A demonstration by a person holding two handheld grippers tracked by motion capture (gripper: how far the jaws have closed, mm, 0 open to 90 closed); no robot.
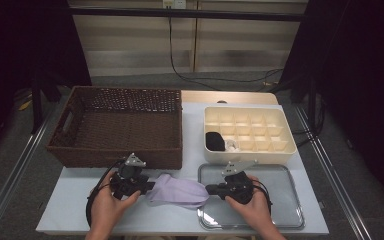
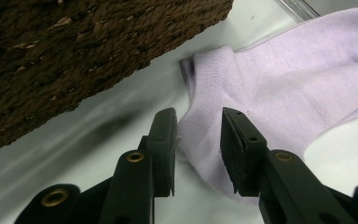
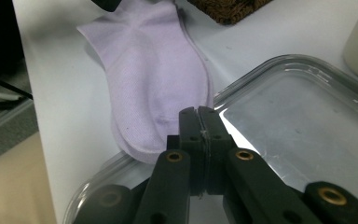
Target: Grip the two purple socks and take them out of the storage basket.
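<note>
While the left tool [image 2: 198, 140] is spreading astride its cuff, the soft, light lilac cotton sock [image 2: 279, 88] is lying limp; the right tool [image 3: 199, 126] is pinching its toe edge.

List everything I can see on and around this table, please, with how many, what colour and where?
Socks: what looks like two stacked, lilac, flat on the table's near edge between the two grippers, toe end over the tray's rim.
Wicker basket: one, dark brown, back left.
Divided box: one, cream, back right; a black item and a small whitish item in its near-left cells.
Tray: one, clear, near right.
Table: one, pale grey-white.
Cable: one, black, on the floor behind.
Left hand-held gripper: black, jaws apart astride the socks' cuff end.
Right hand-held gripper: black, jaws together at the toe end; grip unclear.
Hands: two, near edge.
</note>
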